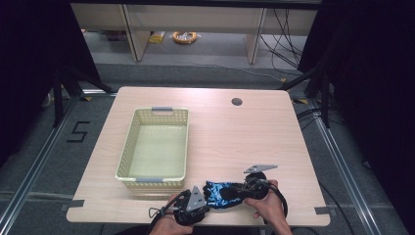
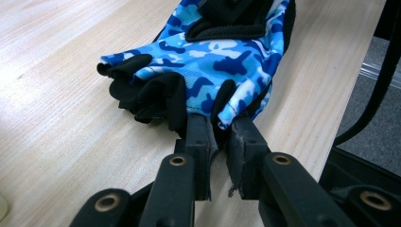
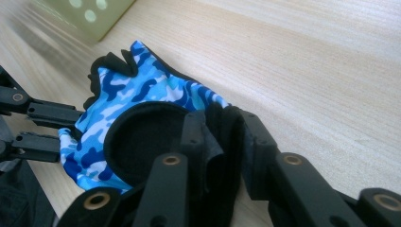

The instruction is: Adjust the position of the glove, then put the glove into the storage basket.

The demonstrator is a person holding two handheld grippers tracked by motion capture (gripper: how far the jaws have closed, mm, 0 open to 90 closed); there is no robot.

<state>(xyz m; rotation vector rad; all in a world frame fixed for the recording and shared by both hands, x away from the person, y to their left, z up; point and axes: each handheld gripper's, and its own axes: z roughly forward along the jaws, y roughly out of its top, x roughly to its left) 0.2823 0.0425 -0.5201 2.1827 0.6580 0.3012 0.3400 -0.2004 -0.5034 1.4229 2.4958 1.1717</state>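
A blue camouflage glove (image 1: 222,192) with black trim lies near the table's front edge, stretched between both grippers. My left gripper (image 1: 201,198) is shut on the glove's finger end (image 2: 227,106), its jaws pinching the fabric edge (image 2: 218,137). My right gripper (image 1: 243,188) is shut on the glove's black cuff (image 3: 222,137), beside the round wrist opening (image 3: 142,142). In the right gripper view the left gripper's fingers (image 3: 47,116) reach the glove (image 3: 137,92) from the left.
A pale yellow plastic basket (image 1: 128,149) with grey handles stands empty at the table's left middle. A round cable hole (image 1: 237,102) sits near the far edge. The table's front edge (image 1: 195,223) lies just below the hands.
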